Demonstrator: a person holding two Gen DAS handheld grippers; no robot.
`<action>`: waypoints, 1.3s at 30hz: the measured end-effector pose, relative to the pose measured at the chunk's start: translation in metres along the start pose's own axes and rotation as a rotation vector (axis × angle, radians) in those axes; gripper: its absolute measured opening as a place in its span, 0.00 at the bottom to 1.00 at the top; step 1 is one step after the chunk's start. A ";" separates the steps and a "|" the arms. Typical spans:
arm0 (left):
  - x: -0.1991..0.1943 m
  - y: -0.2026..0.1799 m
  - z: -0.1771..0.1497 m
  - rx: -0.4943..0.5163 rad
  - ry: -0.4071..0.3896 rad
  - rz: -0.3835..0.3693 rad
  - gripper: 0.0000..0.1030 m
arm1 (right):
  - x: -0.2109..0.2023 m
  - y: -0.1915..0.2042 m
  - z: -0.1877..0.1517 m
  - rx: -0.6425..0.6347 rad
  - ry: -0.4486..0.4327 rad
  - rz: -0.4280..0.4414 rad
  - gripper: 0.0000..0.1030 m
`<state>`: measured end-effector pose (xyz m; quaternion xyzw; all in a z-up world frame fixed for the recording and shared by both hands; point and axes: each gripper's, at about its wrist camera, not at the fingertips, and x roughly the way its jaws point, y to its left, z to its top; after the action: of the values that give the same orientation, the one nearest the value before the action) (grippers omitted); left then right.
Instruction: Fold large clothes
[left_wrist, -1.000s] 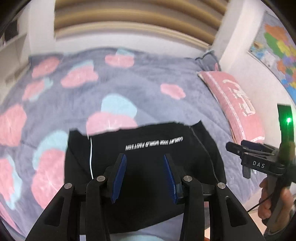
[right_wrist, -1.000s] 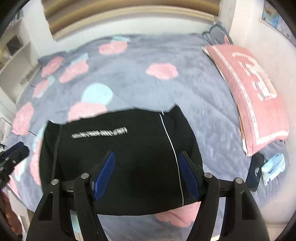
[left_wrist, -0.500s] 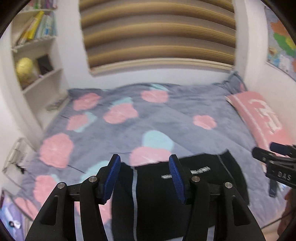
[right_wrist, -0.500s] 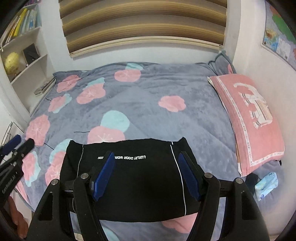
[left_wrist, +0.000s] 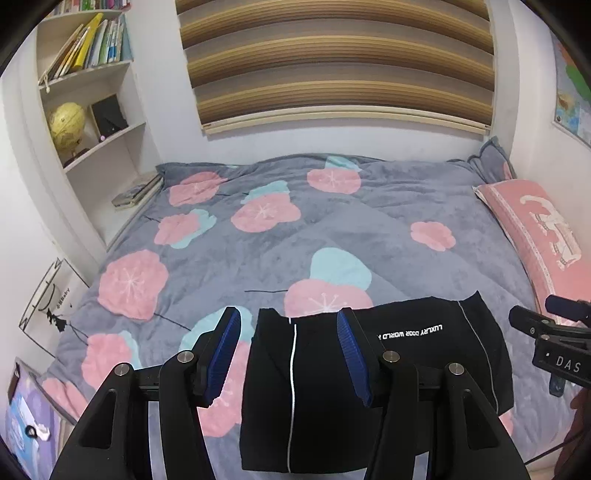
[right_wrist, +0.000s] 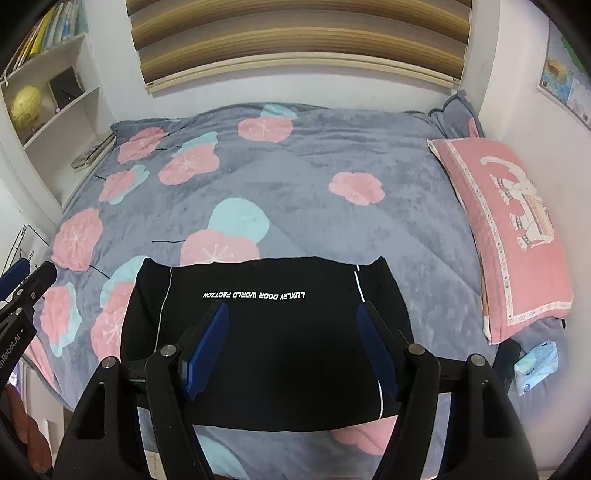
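Garment (right_wrist: 266, 332), folded, reads "LUXLRY DOOR WORLD FACTION"; above it, left gripper (left_wrist: 288, 354) and right gripper (right_wrist: 291, 343) hover released.

Pillow (right_wrist: 506, 229) flanks right; bedspread (right_wrist: 303, 177) open

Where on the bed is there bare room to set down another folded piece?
Free: the wide stretch of blanket between the black garment and the far wall, and the strip left of the garment toward the shelves. Crowded: the right side, where the pink pillow lies, with a blue packet at its near end. Both grippers, left and right, are open and empty.
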<state>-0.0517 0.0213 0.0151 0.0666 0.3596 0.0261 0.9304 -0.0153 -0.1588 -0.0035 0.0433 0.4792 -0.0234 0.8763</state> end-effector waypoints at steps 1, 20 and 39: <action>0.002 0.001 0.000 -0.004 0.008 -0.007 0.54 | 0.001 0.000 0.000 -0.002 0.003 -0.011 0.71; 0.015 -0.007 -0.002 0.019 0.039 -0.042 0.54 | 0.004 -0.009 -0.005 0.001 -0.001 -0.039 0.71; 0.022 -0.002 -0.001 0.021 0.032 -0.020 0.54 | 0.014 -0.005 -0.005 -0.006 0.021 -0.042 0.71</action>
<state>-0.0359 0.0219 -0.0007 0.0721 0.3755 0.0142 0.9239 -0.0122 -0.1636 -0.0179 0.0307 0.4895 -0.0401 0.8706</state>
